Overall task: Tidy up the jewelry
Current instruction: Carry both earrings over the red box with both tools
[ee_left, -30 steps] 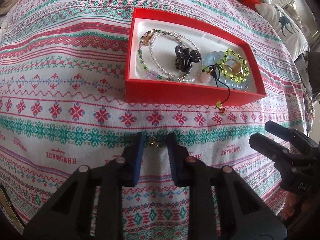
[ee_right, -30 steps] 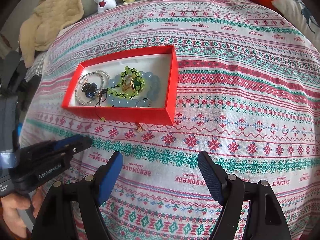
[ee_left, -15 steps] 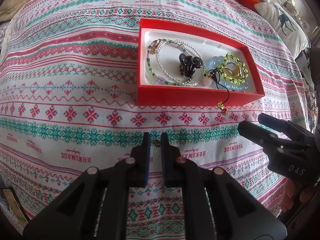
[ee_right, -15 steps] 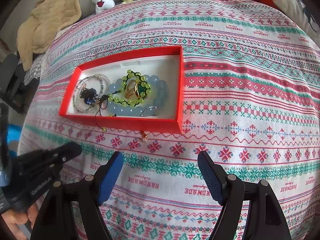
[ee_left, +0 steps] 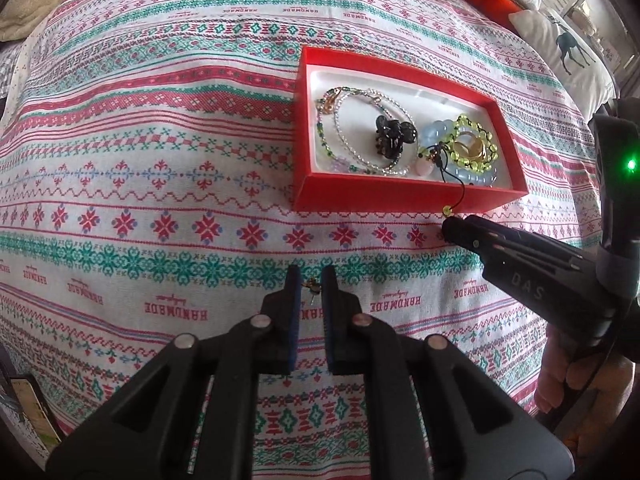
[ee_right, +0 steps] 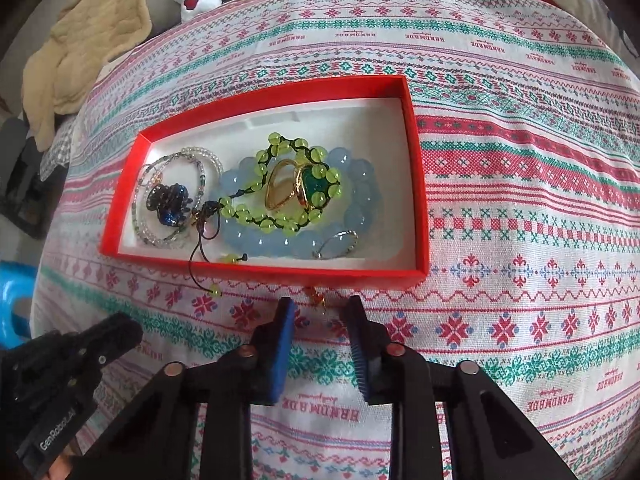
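Right wrist view: right gripper (ee_right: pixel 318 316), jaws closing, straddles a small orange-and-gold earring (ee_right: pixel 316 296) lying against the shallow red cardboard box (ee_right: pixel 416 184), while left gripper (ee_left: pixel 309 286) pinches another tiny gold earring (ee_left: pixel 313 287) for boxing.

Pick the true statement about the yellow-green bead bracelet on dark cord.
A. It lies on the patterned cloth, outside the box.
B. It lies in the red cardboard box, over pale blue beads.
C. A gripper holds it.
B: the yellow-green bead bracelet rests inside the red cardboard box on the pale blue bead bracelet.
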A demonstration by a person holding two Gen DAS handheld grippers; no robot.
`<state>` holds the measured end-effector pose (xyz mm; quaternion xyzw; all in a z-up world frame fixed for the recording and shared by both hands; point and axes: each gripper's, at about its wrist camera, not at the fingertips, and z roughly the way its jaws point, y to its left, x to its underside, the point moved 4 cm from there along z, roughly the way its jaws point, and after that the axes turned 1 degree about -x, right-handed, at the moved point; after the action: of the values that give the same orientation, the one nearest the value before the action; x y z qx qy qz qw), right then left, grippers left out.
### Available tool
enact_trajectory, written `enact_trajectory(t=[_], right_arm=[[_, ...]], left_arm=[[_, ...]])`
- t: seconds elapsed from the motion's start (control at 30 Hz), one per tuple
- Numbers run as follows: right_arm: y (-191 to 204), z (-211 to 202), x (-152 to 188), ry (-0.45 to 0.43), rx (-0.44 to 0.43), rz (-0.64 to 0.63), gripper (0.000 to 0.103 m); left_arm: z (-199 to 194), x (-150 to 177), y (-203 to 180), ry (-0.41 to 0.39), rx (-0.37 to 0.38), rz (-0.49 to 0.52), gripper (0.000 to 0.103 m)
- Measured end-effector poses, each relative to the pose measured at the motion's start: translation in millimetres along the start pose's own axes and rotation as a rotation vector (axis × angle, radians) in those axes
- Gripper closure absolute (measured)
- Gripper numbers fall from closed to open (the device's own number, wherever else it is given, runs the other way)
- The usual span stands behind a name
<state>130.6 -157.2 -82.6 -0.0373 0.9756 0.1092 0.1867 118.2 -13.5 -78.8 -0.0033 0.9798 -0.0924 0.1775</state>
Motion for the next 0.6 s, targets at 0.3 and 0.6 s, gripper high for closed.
enact_trajectory(t=[0.3, 0.6], right_arm=[[6, 6, -3, -0.02, 0.04, -0.012, 0.094], [6, -3, -1, -0.016, -0.007, -0.016, 0.097]], left_arm=[[-3, 1, 3, 0.001, 0.0, -0.003, 0.092], [-13, 0, 5, -0.012, 0.009, -0.007, 0.092]])
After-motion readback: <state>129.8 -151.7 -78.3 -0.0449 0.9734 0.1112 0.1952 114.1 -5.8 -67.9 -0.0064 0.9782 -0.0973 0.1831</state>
